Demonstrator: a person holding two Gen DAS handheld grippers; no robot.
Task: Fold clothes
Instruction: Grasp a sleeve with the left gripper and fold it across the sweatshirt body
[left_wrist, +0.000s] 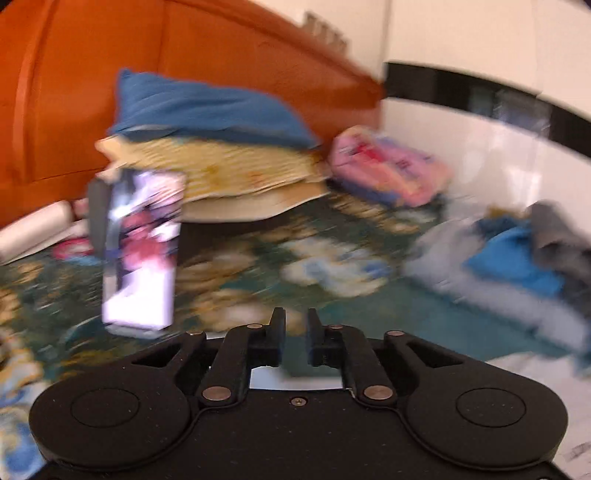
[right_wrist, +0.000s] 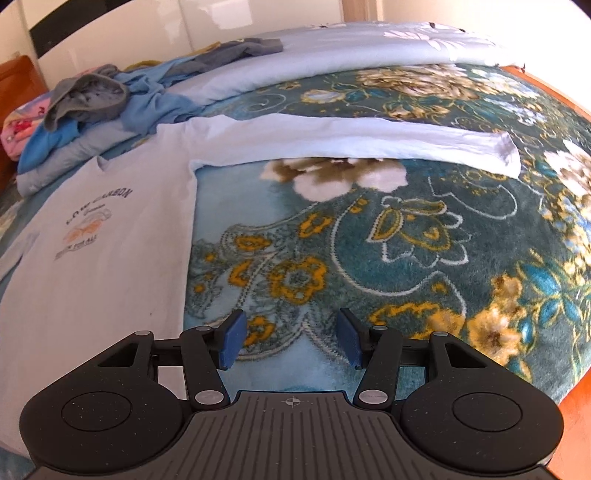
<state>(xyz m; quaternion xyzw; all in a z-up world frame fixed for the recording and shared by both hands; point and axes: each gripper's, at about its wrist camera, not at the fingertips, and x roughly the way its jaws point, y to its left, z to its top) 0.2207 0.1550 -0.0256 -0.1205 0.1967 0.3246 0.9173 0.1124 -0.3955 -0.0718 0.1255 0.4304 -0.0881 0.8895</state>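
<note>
**Shirt laid out flat, no fold yet made**

Shirt (right_wrist: 110, 229), white and long-sleeved, lying front-up on the bed with dark chest lettering and an orange motif showing. Body smooth and at full width. One sleeve (right_wrist: 369, 140) stretched straight out sideways across the blanket, cuff end flat. Judged stage: spreading-out done, folding proper not begun, sleeve and body folds all still to make. Also left: heap of unfolded clothes (right_wrist: 110, 99) beyond the collar, grey and blue pieces, crumpled and soft. Shirt fabric apparently a thin, limp knit, likely to crease easily.

Right gripper (right_wrist: 291, 339) over bare blanket just beside the shirt's side edge, blue ribbed pads spread well apart, nothing between them. Left gripper (left_wrist: 296, 332), in the motion-blurred left wrist view, black fingers near each other but parted by a narrow gap, nothing seen between. Shirt not visible in that view.

Blanket (right_wrist: 369, 258) plush and deep-piled, teal with yellow and white flowers. Pale blue quilt (right_wrist: 351, 44) smooth, folded back along the far side. Blurred beyond: blue pillow (left_wrist: 207, 110) on a yellowish striped cushion (left_wrist: 229, 170), glossy orange headboard (left_wrist: 74, 92), pink bundle (left_wrist: 388, 166), upright white printed object (left_wrist: 140, 251) of untellable kind.
</note>
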